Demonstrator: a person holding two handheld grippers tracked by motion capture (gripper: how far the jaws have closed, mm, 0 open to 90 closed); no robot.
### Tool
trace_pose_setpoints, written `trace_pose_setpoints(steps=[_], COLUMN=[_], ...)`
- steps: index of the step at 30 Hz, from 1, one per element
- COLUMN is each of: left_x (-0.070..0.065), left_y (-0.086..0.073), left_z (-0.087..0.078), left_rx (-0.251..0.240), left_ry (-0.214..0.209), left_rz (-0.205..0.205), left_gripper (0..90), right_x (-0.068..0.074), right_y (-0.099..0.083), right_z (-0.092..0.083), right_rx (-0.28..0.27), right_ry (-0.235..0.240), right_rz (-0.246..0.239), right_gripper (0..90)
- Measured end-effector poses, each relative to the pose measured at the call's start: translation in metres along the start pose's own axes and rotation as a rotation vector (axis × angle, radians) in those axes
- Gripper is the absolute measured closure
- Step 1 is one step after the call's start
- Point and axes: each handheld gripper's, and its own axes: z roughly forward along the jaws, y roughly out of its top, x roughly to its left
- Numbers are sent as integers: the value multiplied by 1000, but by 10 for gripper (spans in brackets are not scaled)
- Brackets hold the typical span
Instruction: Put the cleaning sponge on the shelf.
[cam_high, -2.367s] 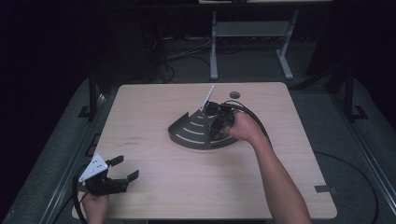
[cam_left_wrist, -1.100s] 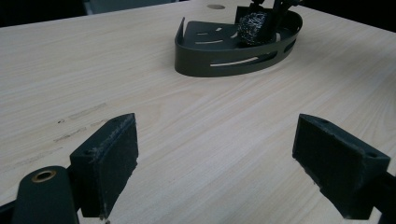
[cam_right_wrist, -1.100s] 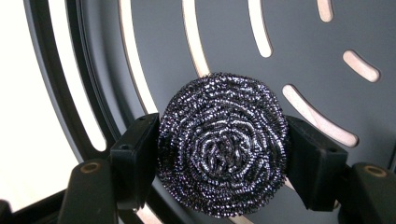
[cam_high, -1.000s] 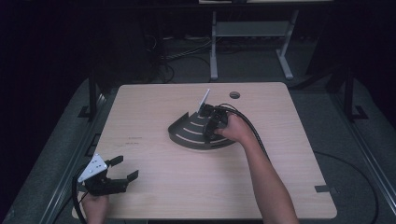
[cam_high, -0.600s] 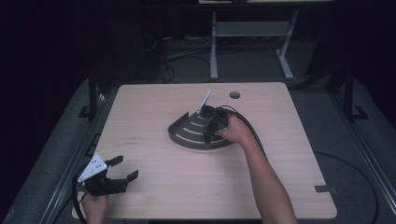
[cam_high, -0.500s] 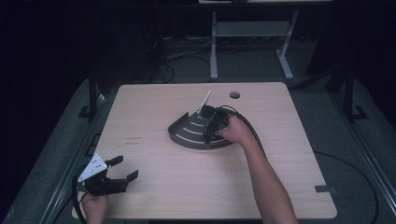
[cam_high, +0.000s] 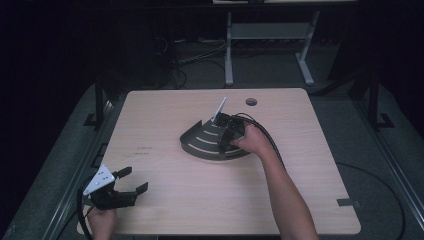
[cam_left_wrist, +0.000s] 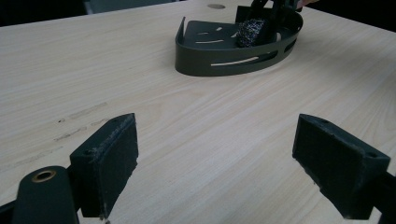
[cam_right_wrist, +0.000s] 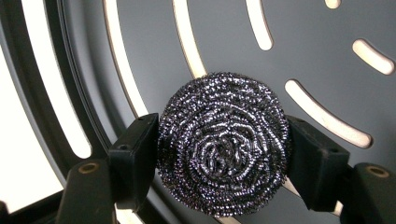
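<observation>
Right tool: the right tool (cam_right_wrist: 223, 154) pinches a round, dark steel-wool scouring pad (cam_right_wrist: 223, 147), one black jaw pressed against each side of it; in the high view this tool (cam_high: 229, 132) sits over the basket with the right hand (cam_high: 255, 141) behind it.
Scouring pad: one, held just above the slotted floor of a dark grey, fan-shaped metal basket (cam_right_wrist: 299, 51); from the left gripper view the pad (cam_left_wrist: 250, 31) shows inside the basket's far part, above its curved wall.
Basket: one, standing near the middle of the light wooden table (cam_high: 165, 125); curved slotted wall toward the person (cam_left_wrist: 219, 58), straight walls meeting at a corner on the far side (cam_high: 200, 137).
Left tool: the left tool (cam_left_wrist: 215, 163) has its jaws spread wide with bare table between them; it hovers at the table's near left corner (cam_high: 120, 187), well apart from the basket, in the left hand (cam_high: 101, 220).
In the way: nothing lies between the left tool and the basket.
Around: a round hole in the table (cam_high: 251, 102) beyond the basket; a pale metal stand (cam_high: 267, 35) on the dark floor behind the table.
</observation>
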Motion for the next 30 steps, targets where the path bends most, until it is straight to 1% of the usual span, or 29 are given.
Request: trace_pose_setpoints(steps=[9, 12, 15, 20, 22, 23, 25, 30], left_x=[0, 0, 0, 0, 0, 0, 0, 0], left_y=[0, 0, 0, 0, 0, 0, 0, 0], left_z=[0, 0, 0, 0, 1, 1, 1, 1], left_rx=[1, 3, 1, 1, 1, 1, 1, 3], left_ry=[0, 0, 1, 1, 0, 1, 1, 0], left_rz=[0, 2, 0, 0, -1, -1, -2, -1], left_gripper=[137, 137, 137, 137, 137, 137, 137, 137], right_x=[0, 0, 0, 1, 2, 2, 2, 2], right_y=[0, 0, 0, 0, 0, 0, -1, -3], right_z=[0, 0, 0, -1, -2, -3, -6, -13], right_rx=[-1, 1, 1, -5, -12, -15, -23, -39], right_ry=[-1, 1, -1, 1, 5, -2, -3, -6], right_rz=[2, 5, 10, 8, 9, 5, 11, 10], right_gripper=[300, 290, 255, 238, 225, 216, 204, 197])
